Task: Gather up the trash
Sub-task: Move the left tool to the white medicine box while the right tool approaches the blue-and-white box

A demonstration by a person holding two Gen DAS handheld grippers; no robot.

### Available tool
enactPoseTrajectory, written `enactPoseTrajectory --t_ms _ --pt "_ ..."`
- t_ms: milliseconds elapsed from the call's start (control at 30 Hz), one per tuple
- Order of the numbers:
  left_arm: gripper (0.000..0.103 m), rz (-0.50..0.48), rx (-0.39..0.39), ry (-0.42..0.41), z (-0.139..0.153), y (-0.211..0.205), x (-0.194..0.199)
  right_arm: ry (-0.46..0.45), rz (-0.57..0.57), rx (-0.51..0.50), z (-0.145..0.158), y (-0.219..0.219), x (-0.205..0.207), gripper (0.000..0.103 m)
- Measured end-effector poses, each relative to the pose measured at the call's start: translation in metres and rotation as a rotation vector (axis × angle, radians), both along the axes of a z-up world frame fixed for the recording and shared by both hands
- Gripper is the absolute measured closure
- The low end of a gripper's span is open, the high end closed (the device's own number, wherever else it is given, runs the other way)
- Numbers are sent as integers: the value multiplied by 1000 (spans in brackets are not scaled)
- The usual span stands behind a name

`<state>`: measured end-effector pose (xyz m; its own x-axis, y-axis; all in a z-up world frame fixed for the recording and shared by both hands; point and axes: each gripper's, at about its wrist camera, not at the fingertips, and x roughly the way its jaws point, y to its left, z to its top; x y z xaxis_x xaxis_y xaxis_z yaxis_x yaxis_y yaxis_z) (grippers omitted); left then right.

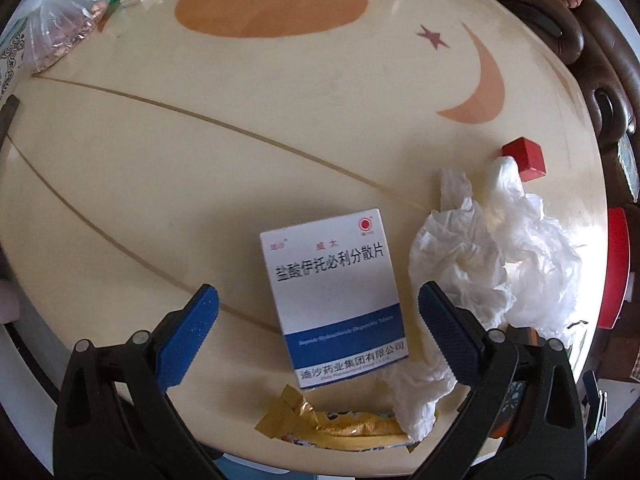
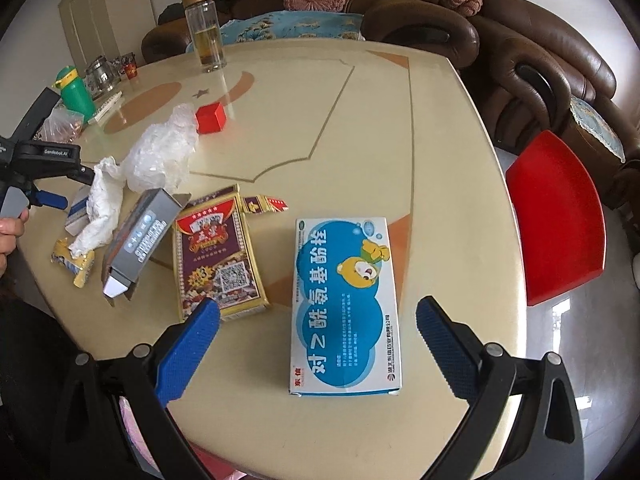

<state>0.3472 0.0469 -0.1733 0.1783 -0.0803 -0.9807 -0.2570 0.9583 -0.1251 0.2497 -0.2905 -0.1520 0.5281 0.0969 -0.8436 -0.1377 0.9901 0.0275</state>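
Observation:
My left gripper (image 1: 318,304) is open, its blue fingers either side of a white and blue medicine box (image 1: 334,296) lying flat on the cream table (image 1: 200,160). Crumpled white tissue (image 1: 460,252), clear plastic wrap (image 1: 536,252) and a gold wrapper (image 1: 340,424) lie beside it. My right gripper (image 2: 318,324) is open around a blue and white bear-print medicine box (image 2: 344,308). In the right wrist view a maroon and gold carton (image 2: 218,256), an open grey box (image 2: 140,240), tissue (image 2: 102,208), plastic wrap (image 2: 160,156) and the left gripper (image 2: 50,200) lie to the left.
A red cube (image 1: 524,158) (image 2: 211,117), a glass bottle (image 2: 204,28), a green bottle (image 2: 76,94) and a bag of snacks (image 1: 64,28) stand on the table. A red chair (image 2: 560,216) and a brown sofa (image 2: 520,60) border the right edge.

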Motion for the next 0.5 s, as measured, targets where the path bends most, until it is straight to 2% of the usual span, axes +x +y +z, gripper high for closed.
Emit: enactPoseTrajectory --t_ms 200,267,500 --pt "5 -24 16 28 -8 -9 6 -18 -23 28 -1 -11 -3 7" --pt "5 -21 20 38 -9 -14 7 -26 -25 5 -3 -12 -5 8" --pt "5 4 28 42 -19 -5 12 -28 -11 -68 -15 -9 -7 22"
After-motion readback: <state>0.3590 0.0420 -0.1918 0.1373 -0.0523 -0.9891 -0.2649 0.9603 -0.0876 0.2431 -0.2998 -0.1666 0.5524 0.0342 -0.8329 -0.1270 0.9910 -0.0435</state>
